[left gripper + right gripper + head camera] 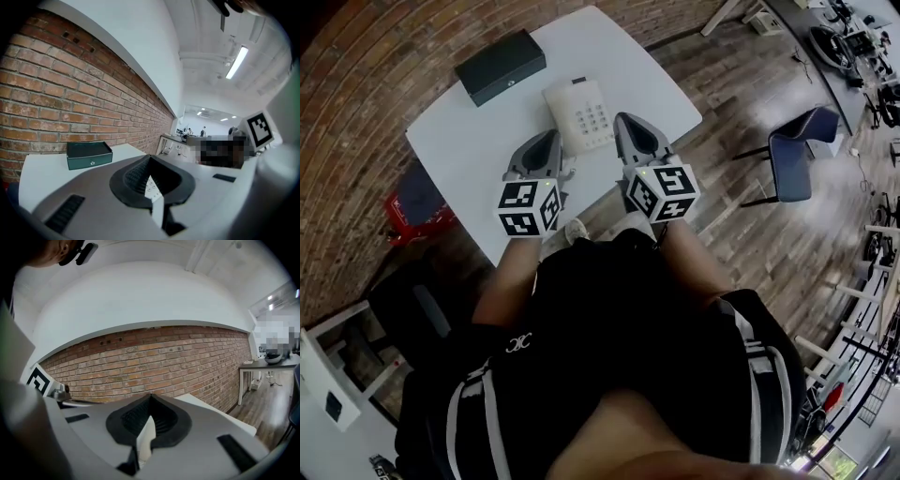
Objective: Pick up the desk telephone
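The white desk telephone (581, 114) lies flat on the white table (469, 150), keypad up. My left gripper (551, 139) is just left of it and my right gripper (625, 119) just right of it, both over the table's near part, jaws shut and empty. In the left gripper view the shut left gripper (149, 158) points past the telephone (153, 185), whose keys show through the gap below the tips. A white strip of the telephone (146, 437) shows under the shut right gripper (150, 395) in the right gripper view. I cannot tell whether either touches the phone.
A dark box (500, 66) sits at the table's far left corner, also the dark box (89, 154). A brick wall (154, 362) runs behind the table. A blue chair (802, 155) stands to the right, a red object (417, 208) on the floor at left.
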`<state>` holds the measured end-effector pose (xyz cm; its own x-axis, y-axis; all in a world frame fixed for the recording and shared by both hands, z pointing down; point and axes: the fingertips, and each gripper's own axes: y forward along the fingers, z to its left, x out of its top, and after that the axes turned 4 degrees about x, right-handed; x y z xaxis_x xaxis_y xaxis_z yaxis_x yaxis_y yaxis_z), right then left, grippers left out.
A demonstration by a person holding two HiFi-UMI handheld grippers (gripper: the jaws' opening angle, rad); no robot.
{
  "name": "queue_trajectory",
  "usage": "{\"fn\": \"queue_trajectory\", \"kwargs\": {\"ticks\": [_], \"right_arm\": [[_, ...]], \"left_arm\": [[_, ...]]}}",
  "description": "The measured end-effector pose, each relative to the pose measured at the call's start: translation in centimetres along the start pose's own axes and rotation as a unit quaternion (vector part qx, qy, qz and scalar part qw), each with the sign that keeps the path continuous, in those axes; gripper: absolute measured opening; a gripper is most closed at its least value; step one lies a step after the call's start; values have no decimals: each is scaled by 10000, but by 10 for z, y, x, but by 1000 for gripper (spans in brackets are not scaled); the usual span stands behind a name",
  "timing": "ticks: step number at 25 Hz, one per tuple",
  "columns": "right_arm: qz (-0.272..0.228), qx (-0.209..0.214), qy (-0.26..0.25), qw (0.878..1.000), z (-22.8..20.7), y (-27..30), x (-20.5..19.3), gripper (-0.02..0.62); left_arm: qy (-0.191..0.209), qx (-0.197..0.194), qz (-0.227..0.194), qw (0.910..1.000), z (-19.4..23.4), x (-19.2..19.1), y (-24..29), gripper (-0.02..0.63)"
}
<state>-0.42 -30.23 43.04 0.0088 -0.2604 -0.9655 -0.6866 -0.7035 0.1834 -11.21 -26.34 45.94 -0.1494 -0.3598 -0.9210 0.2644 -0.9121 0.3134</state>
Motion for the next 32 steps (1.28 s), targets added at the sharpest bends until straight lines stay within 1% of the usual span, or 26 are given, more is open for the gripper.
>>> {"fn": "queue_trajectory", "kwargs": {"ticks": [6, 14, 18, 21, 23, 27, 30, 32], "right_arm": [[252, 106, -5, 9996, -10, 14, -12, -2], [480, 354, -23, 9982, -30, 41, -24, -2], [670, 446, -51, 9967, -47, 57, -36, -2], [870, 487, -31, 9950, -62, 69, -49, -2], [1037, 524, -20, 9932, -72, 77, -59, -2], [1284, 647, 94, 9896, -89, 92, -77, -2], [1461, 764, 228, 9861, -99, 103, -90, -2], [1580, 809, 305, 9836, -107, 109, -99, -2]], "left_arm": [[-294, 180, 196, 9992, 15, -12, 8, 0], [-410, 545, 263, 9973, 30, -16, 23, 0], [-478, 675, 401, 9958, 32, -23, 37, 0], [-573, 843, 512, 9935, 38, -30, 49, 0], [-737, 908, 631, 9911, 43, -36, 57, 0], [-1156, 902, 895, 9851, 55, -53, 72, 0], [-1438, 1017, 1015, 9791, 68, -63, 80, 0], [-1654, 1025, 1085, 9749, 76, -71, 87, 0]]}}
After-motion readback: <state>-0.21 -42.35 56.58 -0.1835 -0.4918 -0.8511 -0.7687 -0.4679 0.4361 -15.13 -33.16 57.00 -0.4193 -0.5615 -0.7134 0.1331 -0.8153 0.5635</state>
